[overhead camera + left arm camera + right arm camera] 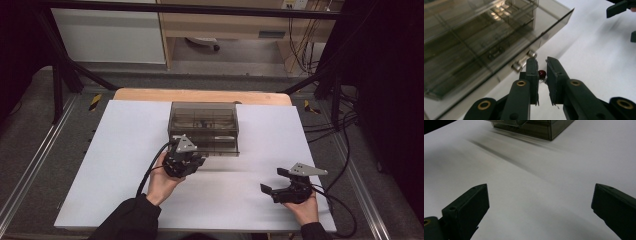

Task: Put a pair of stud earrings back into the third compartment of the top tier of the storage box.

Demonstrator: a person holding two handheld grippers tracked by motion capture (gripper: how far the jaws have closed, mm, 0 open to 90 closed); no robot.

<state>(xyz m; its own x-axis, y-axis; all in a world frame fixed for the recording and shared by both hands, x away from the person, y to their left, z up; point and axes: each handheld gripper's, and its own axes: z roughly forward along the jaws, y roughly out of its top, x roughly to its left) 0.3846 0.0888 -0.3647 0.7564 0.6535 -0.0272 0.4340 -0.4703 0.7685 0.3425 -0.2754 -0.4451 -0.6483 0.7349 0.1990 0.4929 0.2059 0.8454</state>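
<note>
a small dark red bead [542, 73], judged light, hard and prone to slip, is held pinched between the nearly closed jaws of the left gripper [542, 62] beside the smoky plastic organiser box [204, 127] near the table's [120, 150] far edge, while the right gripper [280, 181] is kept wide and empty near the near right corner.

left gripper [184, 161] jaws nearly closed, pointing toward 1 o'clock; right gripper [280, 186] jaws wide apart (aimed at 10 o'clock).

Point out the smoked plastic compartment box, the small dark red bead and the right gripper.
Smoked plastic compartment box [203, 114]: high view, on its lid.
Small dark red bead [542, 73]: left gripper view, on its round face between the jaws.
Right gripper [274, 181]: high view, midway between its fingertips.
</note>
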